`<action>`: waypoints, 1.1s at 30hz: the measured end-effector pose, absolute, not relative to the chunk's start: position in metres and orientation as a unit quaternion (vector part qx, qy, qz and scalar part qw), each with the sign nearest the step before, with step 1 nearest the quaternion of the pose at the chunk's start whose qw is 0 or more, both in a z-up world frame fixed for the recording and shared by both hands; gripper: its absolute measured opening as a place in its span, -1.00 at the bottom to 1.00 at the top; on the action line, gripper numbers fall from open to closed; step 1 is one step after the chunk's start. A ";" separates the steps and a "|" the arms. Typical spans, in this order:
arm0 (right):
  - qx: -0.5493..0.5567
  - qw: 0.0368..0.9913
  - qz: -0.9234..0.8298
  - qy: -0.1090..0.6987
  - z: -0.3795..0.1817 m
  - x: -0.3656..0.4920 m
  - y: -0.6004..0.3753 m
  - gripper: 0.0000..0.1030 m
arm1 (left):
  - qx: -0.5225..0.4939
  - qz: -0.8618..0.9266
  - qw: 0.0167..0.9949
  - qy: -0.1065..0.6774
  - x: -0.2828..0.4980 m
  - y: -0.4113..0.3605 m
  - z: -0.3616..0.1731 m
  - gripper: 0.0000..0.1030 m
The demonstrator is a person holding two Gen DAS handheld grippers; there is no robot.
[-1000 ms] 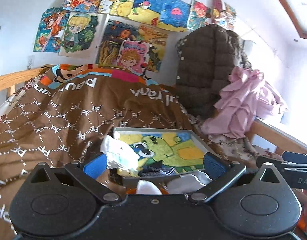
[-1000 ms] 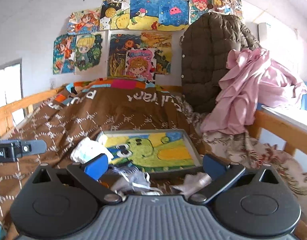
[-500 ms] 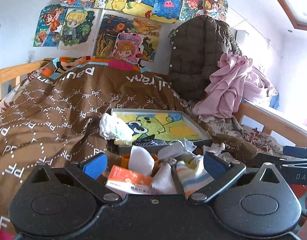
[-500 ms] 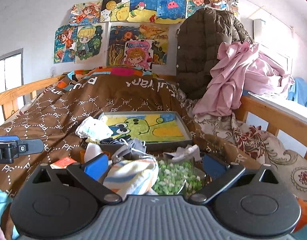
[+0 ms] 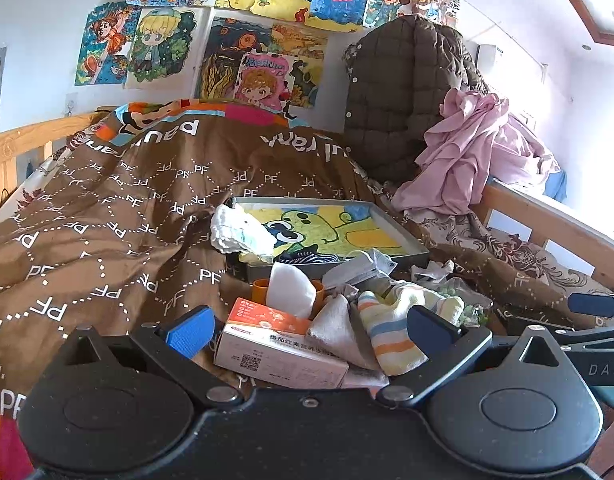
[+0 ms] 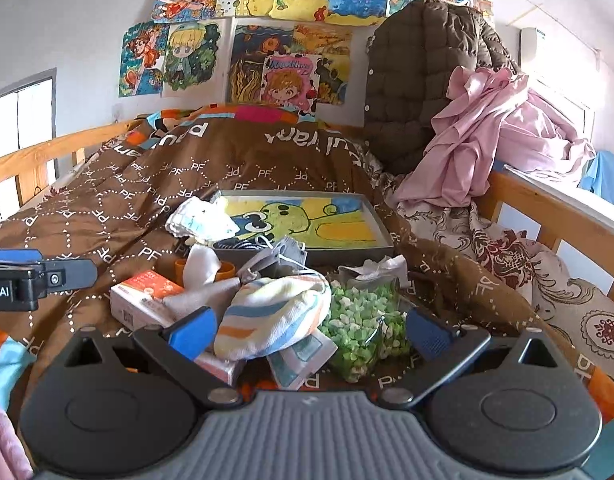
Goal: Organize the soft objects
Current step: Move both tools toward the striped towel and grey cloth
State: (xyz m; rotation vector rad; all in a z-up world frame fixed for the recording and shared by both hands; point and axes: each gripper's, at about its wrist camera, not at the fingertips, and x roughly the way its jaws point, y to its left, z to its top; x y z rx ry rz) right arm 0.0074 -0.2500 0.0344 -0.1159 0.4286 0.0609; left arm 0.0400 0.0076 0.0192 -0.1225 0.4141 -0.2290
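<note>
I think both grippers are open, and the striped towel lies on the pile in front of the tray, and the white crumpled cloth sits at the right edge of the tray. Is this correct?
Almost. The white crumpled cloth sits at the left edge of the tray, not the right; the right wrist view shows this clearly. The rest holds: the left gripper and right gripper are open, and the striped towel lies on the pile in front of the tray.

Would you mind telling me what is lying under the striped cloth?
The striped cloth lies over a grey cloth, a white and orange box and a pale printed packet. The bag of green pieces sits beside it. Anything deeper is covered.
</note>
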 end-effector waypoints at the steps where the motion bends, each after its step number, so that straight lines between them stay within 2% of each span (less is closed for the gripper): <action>1: -0.058 0.975 0.031 0.214 0.034 0.007 -0.250 0.99 | -0.058 -0.112 0.970 0.207 0.040 0.007 0.019 0.98; 33: -0.087 0.967 0.034 0.238 0.025 0.010 -0.242 0.99 | -0.044 -0.094 0.968 0.227 0.041 0.006 0.014 0.98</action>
